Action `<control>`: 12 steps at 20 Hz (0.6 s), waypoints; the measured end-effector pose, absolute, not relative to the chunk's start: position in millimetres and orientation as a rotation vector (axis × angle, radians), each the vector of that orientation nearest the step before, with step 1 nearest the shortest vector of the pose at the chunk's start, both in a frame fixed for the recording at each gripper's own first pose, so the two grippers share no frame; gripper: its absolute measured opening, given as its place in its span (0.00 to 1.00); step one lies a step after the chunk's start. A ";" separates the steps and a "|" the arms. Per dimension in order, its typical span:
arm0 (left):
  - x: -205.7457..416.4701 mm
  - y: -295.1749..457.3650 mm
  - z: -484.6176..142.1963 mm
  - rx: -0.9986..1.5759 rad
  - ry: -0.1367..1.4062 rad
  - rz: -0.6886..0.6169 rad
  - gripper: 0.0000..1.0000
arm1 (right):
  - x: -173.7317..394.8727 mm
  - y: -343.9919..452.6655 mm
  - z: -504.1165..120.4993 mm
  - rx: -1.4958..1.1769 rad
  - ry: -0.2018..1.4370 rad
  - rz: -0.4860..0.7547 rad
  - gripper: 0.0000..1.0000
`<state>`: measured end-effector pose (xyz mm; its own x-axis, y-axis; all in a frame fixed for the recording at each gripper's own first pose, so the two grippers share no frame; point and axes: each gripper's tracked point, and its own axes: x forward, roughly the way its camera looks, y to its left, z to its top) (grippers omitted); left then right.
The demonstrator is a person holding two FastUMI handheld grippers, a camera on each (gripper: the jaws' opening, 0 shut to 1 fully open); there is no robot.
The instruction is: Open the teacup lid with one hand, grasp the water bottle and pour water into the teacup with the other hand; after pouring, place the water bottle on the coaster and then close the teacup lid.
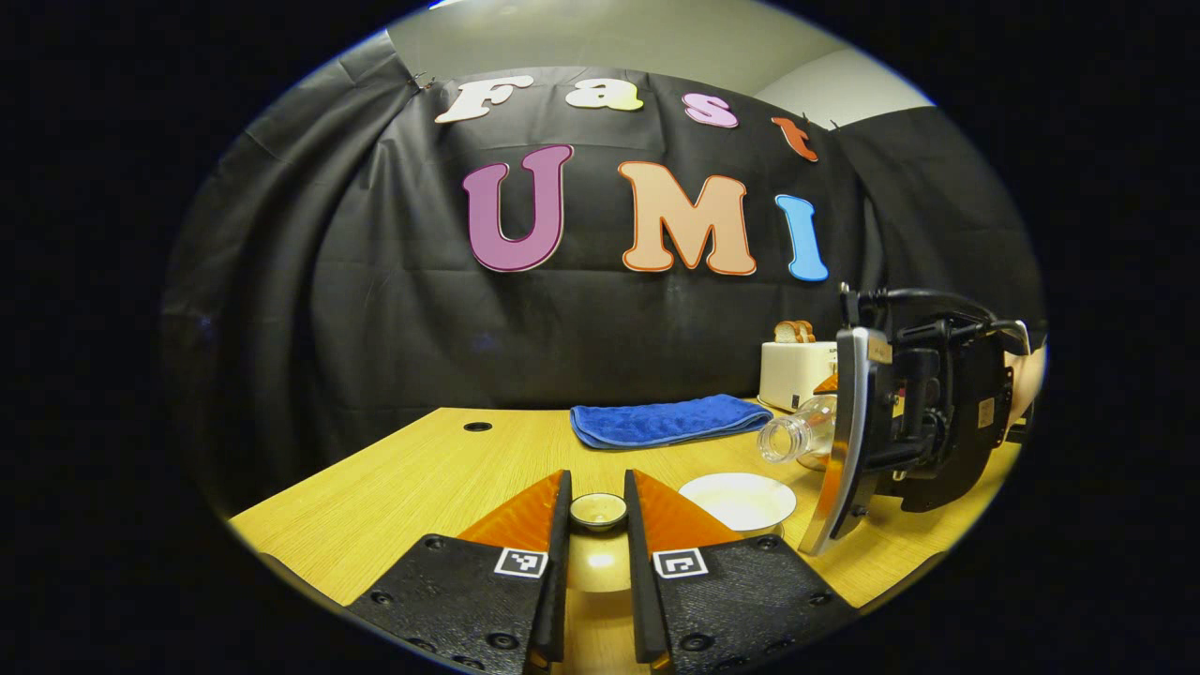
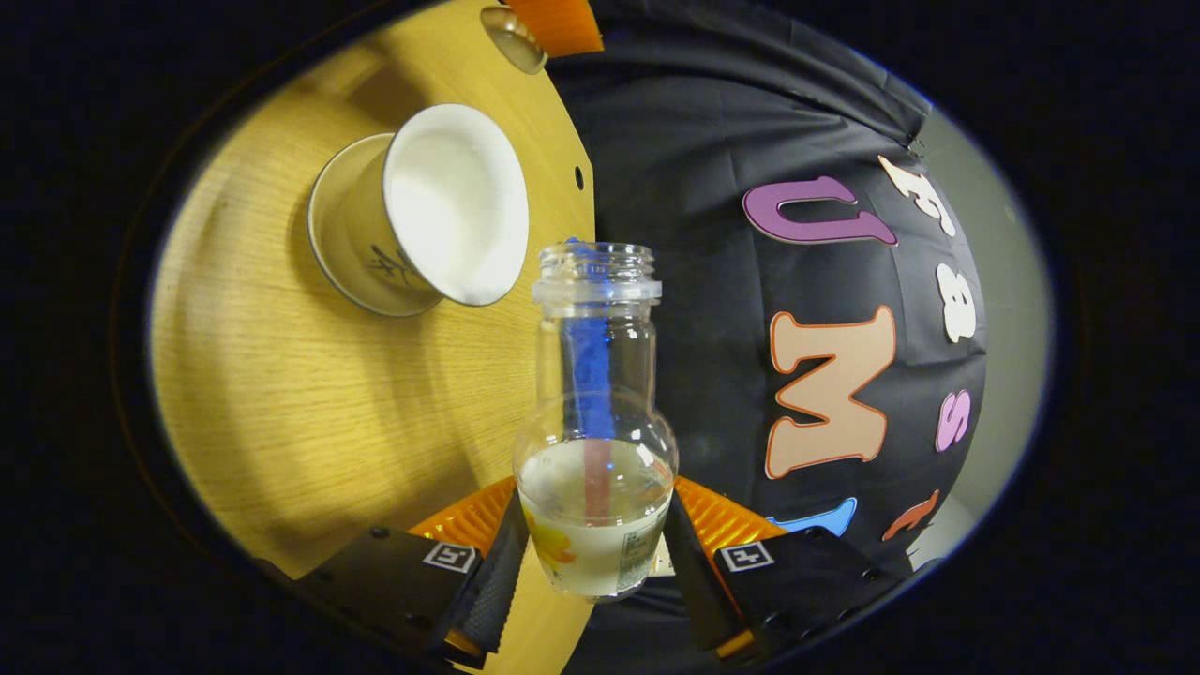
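My left gripper is shut on the knob of the pale teacup lid, holding it above the wooden table. To its right stands the open white teacup. In the right gripper view the teacup looks empty and dry. My right gripper is shut on the body of a clear water bottle, uncapped and part full. The bottle is tilted onto its side above the table, its mouth pointing towards the cup from the right. No water stream shows.
A folded blue towel lies at the back of the table. A white toaster with bread stands at the back right. A small cable hole is at the back left. The lid shows past the cup.
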<state>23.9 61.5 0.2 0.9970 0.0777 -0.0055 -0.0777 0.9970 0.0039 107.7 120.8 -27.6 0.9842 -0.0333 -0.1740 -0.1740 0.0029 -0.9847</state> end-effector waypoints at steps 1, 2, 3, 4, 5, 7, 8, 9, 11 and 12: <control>23.5 62.0 -0.5 0.003 0.006 0.078 0.26 | 108.1 119.9 -26.8 -1.579 0.163 0.110 0.78; 24.0 61.9 0.2 0.003 0.006 0.078 0.26 | 108.7 118.8 -26.0 -1.589 0.161 0.111 0.80; 24.4 61.2 0.0 0.003 0.006 0.078 0.26 | 108.5 119.3 -24.6 -1.598 0.155 0.111 0.77; 24.5 61.2 0.2 0.003 0.006 0.078 0.26 | 108.1 120.1 -24.8 -1.607 0.148 0.112 0.77; 24.1 61.5 -0.1 0.003 0.006 0.078 0.26 | 108.2 121.2 -23.9 -1.617 0.138 0.112 0.78; 23.3 62.2 -0.4 0.003 0.006 0.080 0.26 | 108.6 122.7 -21.1 -1.649 0.110 0.102 0.77; 23.8 62.2 0.9 0.004 0.006 0.080 0.27 | 108.2 123.7 -19.3 -1.673 0.098 0.095 0.77; 23.6 62.6 -0.1 0.003 0.007 0.083 0.27 | 107.4 125.7 -16.9 -1.701 0.081 0.089 0.77; 23.7 62.5 0.0 0.003 0.007 0.084 0.26 | 106.8 126.6 -11.5 -1.745 0.060 0.087 0.78; 23.4 62.4 0.4 0.003 0.007 0.084 0.27 | 108.7 126.5 -10.7 -1.752 0.056 0.087 0.79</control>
